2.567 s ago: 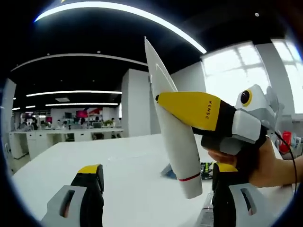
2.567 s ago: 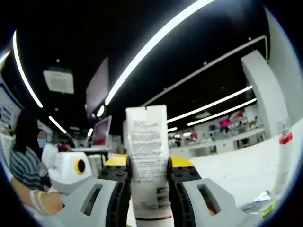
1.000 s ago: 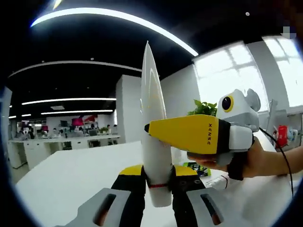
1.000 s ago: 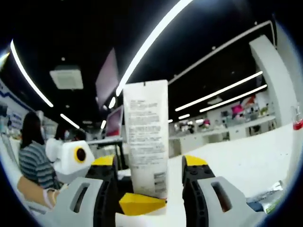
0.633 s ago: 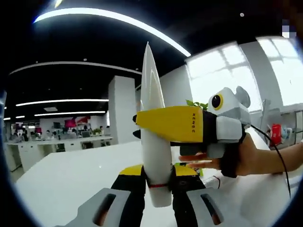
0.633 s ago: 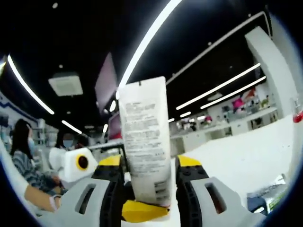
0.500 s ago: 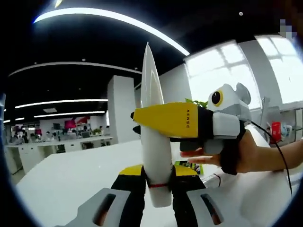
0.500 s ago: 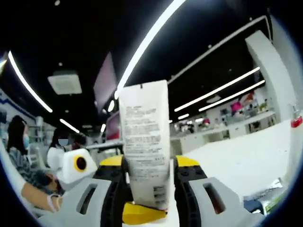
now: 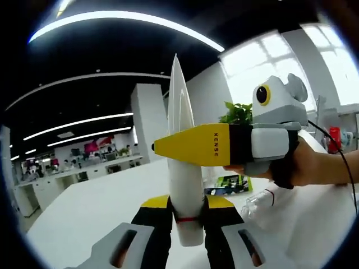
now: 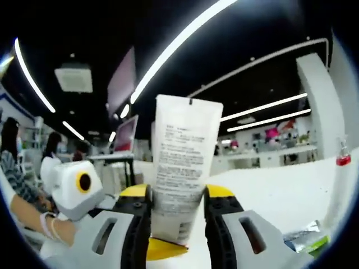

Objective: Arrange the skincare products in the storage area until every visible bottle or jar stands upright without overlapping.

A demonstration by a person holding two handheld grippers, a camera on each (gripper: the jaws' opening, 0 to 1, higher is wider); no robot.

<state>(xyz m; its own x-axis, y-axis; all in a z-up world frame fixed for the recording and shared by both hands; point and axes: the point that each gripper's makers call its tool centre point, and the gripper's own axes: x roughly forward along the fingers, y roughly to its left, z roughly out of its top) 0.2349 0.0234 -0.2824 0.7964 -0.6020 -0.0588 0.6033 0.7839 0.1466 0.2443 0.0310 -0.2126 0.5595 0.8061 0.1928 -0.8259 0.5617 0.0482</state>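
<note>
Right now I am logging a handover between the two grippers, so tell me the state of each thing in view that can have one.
white tube: upright, crimped end up, held off the white table by both grippers.
left gripper: shut on the tube's lower end, near its red band.
right gripper: shut on the tube's middle.
clear bottle: lying on the table.

— Where can we pass?
— Left of the white tube (image 9: pixel 183 162), over bare white table (image 9: pixel 95 204).
— And our right?
— Blocked: the right gripper (image 9: pixel 162 147) crosses there, with sachets (image 9: pixel 231 182) on the table beyond it.
</note>
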